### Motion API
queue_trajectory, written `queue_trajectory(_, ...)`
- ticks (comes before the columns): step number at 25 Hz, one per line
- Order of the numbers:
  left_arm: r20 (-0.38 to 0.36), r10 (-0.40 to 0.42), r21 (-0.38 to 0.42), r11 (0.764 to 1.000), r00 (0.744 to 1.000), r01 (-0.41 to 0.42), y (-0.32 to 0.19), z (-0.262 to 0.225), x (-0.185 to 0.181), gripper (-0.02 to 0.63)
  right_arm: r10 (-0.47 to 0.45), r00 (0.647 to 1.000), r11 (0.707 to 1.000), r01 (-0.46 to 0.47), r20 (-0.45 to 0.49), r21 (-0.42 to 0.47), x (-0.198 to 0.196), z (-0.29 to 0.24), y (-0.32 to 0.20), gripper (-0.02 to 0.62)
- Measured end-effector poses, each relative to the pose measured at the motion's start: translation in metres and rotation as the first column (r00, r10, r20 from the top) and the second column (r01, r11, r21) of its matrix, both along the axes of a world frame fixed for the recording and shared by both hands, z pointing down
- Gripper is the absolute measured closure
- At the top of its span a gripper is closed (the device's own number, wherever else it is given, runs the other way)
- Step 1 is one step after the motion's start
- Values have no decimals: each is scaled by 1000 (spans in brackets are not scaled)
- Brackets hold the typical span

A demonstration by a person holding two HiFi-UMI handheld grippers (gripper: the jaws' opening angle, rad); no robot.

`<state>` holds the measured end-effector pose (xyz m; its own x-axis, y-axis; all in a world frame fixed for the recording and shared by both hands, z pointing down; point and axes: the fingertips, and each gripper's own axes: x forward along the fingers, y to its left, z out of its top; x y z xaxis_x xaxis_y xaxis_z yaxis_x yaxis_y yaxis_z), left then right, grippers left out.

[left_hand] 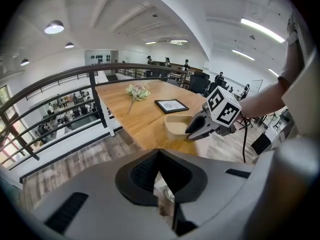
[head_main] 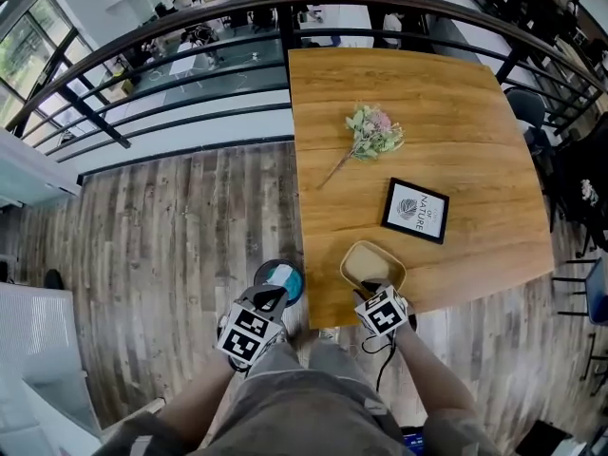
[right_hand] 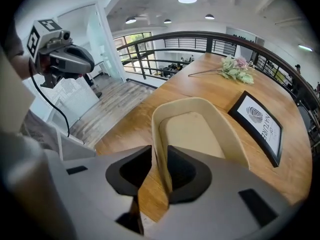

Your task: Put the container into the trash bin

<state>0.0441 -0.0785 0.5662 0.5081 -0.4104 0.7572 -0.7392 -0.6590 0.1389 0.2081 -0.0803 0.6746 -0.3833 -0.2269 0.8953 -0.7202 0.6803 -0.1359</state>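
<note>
Black-framed card — one legible word, "NATURE", in capitals; smaller print beside it — too fine to read.

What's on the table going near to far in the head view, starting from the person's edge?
container → framed print → flowers → railing beyond the far edge
</note>
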Motion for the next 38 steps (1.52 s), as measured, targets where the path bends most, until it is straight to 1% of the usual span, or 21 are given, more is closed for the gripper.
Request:
queue_trajectory(3,2,-26,-8,1000,1000,26,6,-1,-4,592,13,999,1000,-12,-33,28,7,1,-2,536)
queue_trajectory(4,4,-34,-6,999,999,34,6,-2,-6,592,17,999,999,-16,-35,34,9,1,-4,541)
queue_trajectory(7,13,-54,3,999,998,54,5,-3,-15,592,25,1000,998,-24,-16,56,9,-2,-12,548)
queue_trajectory(11,16,-75,15,997,997,75,3,-6,-25,592,70,997,991,-71,21,109,13,-18,-27,555)
queue_trajectory(15,11,-100,42,994,995,100,-4,-14,-37,591,118,990,981,-128,74,148,16,-46,-44,557)
queue_trajectory(17,6,-112,62,992,994,112,-8,-21,-45,592,118,988,976,-133,97,171,13,-66,-51,557)
queue_trajectory(22,4,-131,136,982,991,129,-21,-53,-64,592,37,989,963,-73,140,261,-1,-134,-66,557)
queue_trajectory(25,9,-147,185,972,989,143,-28,-74,-79,591,6,986,947,-60,169,317,-12,-174,-76,557)
queue_trajectory(29,-3,-174,243,955,985,169,-34,-100,-95,591,-30,978,923,-52,205,382,-29,-216,-82,557)
queue_trajectory(34,14,-178,316,934,984,165,-34,-125,-110,592,-112,974,899,16,195,438,-55,-245,-80,557)
queue_trajectory(38,27,-199,336,925,980,179,-28,-129,-124,592,-162,967,892,58,198,448,-77,-251,-79,557)
